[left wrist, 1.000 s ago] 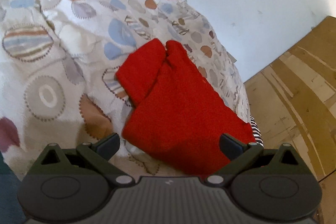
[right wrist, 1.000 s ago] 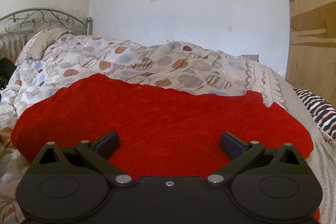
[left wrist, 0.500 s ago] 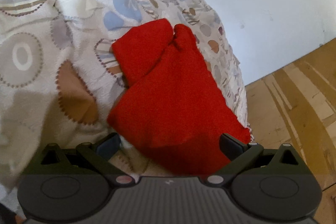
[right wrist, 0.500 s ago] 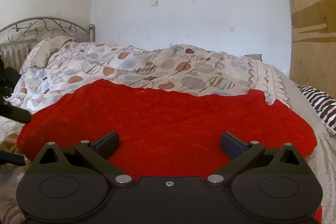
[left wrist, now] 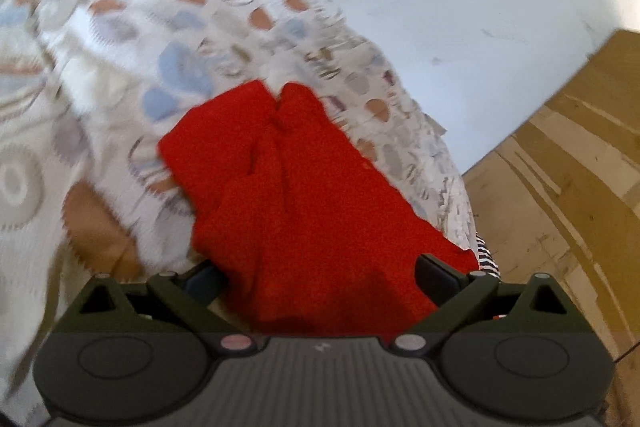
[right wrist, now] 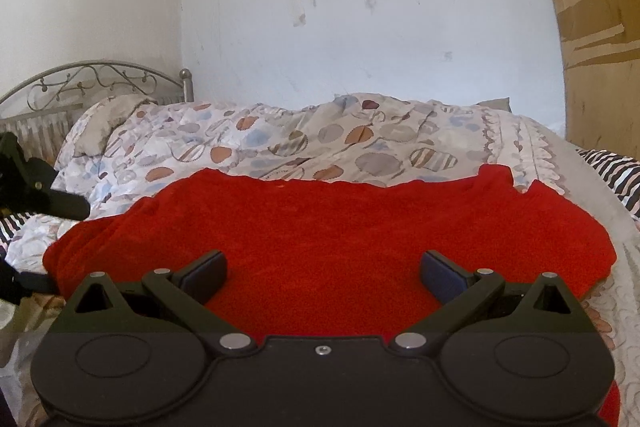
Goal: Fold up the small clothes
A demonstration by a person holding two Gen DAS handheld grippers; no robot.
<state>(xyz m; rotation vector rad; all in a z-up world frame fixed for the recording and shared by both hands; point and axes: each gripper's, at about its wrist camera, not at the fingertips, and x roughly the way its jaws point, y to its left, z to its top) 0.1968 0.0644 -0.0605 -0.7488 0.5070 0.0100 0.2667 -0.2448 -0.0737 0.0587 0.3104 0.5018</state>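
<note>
With both sets of jaws spread wide and empty, I judge it best to bring my left gripper [left wrist: 320, 277] and right gripper [right wrist: 322, 273] low onto the near hem of the red garment [right wrist: 340, 227], which lies partly folded on the patterned duvet [right wrist: 280, 135], and pinch evenly.

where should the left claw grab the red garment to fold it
Take the red garment at its near corner, by the left claw, coming in low from the near edge. The cloth lies flat on the patterned duvet and that corner already sits between the open fingers.
</note>
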